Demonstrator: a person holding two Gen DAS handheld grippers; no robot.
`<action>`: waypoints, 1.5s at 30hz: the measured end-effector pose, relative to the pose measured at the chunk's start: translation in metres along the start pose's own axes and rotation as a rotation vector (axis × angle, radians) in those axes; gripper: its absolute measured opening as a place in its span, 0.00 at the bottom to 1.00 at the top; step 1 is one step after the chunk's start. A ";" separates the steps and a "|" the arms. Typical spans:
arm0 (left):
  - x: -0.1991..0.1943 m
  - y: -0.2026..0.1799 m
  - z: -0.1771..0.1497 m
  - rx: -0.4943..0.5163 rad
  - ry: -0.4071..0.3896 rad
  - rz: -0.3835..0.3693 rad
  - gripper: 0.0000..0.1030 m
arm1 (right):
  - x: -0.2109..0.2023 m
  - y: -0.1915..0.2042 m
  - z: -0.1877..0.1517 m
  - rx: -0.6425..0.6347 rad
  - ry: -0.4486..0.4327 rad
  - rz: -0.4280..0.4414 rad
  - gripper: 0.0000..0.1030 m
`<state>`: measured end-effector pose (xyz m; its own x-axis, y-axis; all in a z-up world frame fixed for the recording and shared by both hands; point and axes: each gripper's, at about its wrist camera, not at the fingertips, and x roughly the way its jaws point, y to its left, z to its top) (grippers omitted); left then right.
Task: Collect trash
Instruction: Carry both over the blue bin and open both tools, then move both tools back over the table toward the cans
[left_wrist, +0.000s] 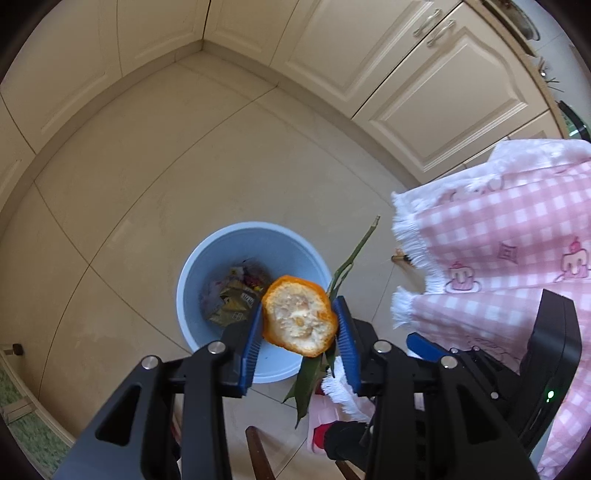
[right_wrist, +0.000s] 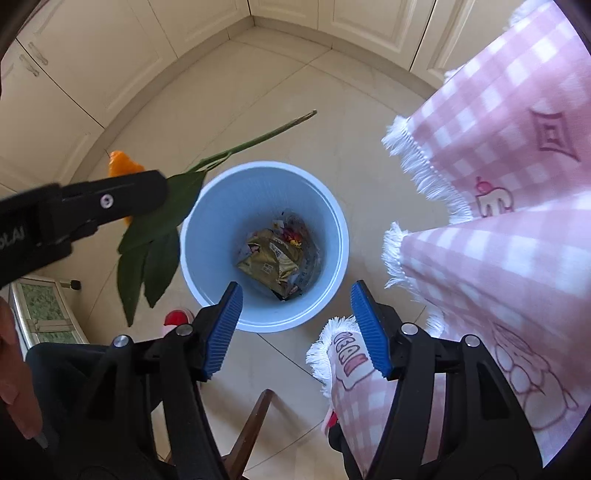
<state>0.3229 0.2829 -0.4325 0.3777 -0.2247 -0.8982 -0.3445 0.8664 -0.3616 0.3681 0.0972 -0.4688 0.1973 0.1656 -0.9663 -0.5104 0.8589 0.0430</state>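
My left gripper (left_wrist: 299, 304) is shut on a piece of orange peel (left_wrist: 299, 317), pith side facing the camera. A green stem (left_wrist: 354, 254) and dark leaves (left_wrist: 306, 376) hang from the peel. It hovers over the near right rim of a light blue bin (left_wrist: 207, 258) on the floor. In the right wrist view the same peel (right_wrist: 123, 166), leaves (right_wrist: 155, 236) and stem (right_wrist: 266, 134) sit left of the bin (right_wrist: 258, 192). Crumpled wrappers (right_wrist: 277, 258) lie at its bottom. My right gripper (right_wrist: 296, 286) is open above the bin's near rim, with nothing between its fingers.
A pink checked tablecloth (right_wrist: 498, 147) with white fringe hangs at the right, close to the bin and brushing my right finger. Cream cabinets (left_wrist: 424, 74) line the far walls. A dark wooden chair part (right_wrist: 255, 424) and a small red object (right_wrist: 177, 317) are below.
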 end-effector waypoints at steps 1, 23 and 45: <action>-0.004 -0.003 0.000 0.004 -0.004 -0.003 0.37 | -0.003 -0.001 -0.002 0.001 -0.008 0.004 0.59; -0.168 -0.031 -0.048 0.087 -0.318 0.074 0.62 | -0.135 0.043 -0.025 -0.060 -0.254 0.008 0.62; -0.341 -0.159 -0.111 0.310 -0.683 0.025 0.71 | -0.373 0.000 -0.115 -0.021 -0.727 -0.085 0.69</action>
<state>0.1539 0.1724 -0.0968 0.8569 0.0363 -0.5141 -0.1405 0.9762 -0.1653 0.1982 -0.0205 -0.1381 0.7392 0.3849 -0.5527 -0.4832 0.8747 -0.0371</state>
